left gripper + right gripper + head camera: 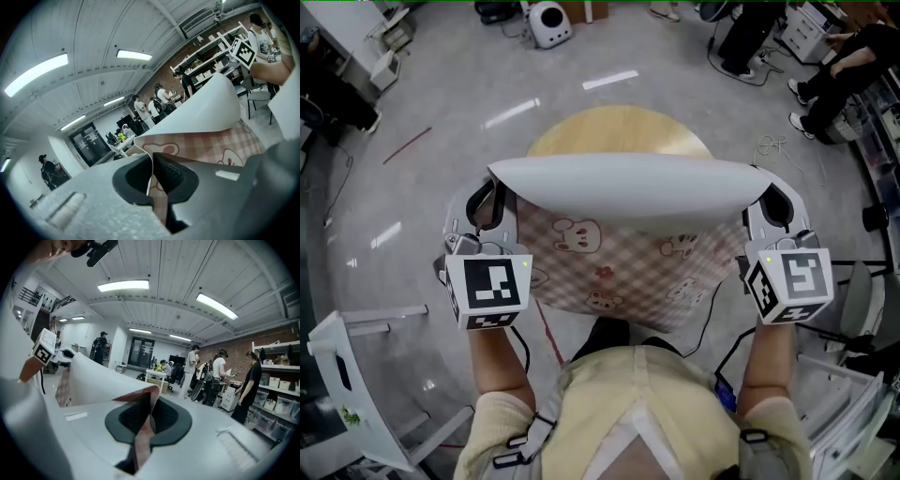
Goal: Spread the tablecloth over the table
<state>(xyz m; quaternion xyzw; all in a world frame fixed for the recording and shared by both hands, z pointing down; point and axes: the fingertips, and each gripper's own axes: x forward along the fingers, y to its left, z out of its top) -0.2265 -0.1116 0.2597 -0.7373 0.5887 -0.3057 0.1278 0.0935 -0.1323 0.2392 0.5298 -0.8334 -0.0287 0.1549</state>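
The tablecloth (619, 267), pink-checked with small cartoon animals and a plain white back, hangs stretched in the air between the two grippers. It is held in front of the person, hiding the near side of the round wooden table (619, 131) below, and its top edge curls over to show the white side. The left gripper (492, 199) is clamped on the cloth's left corner and the right gripper (767, 199) on its right corner, each with the fabric pinched between closed jaws.
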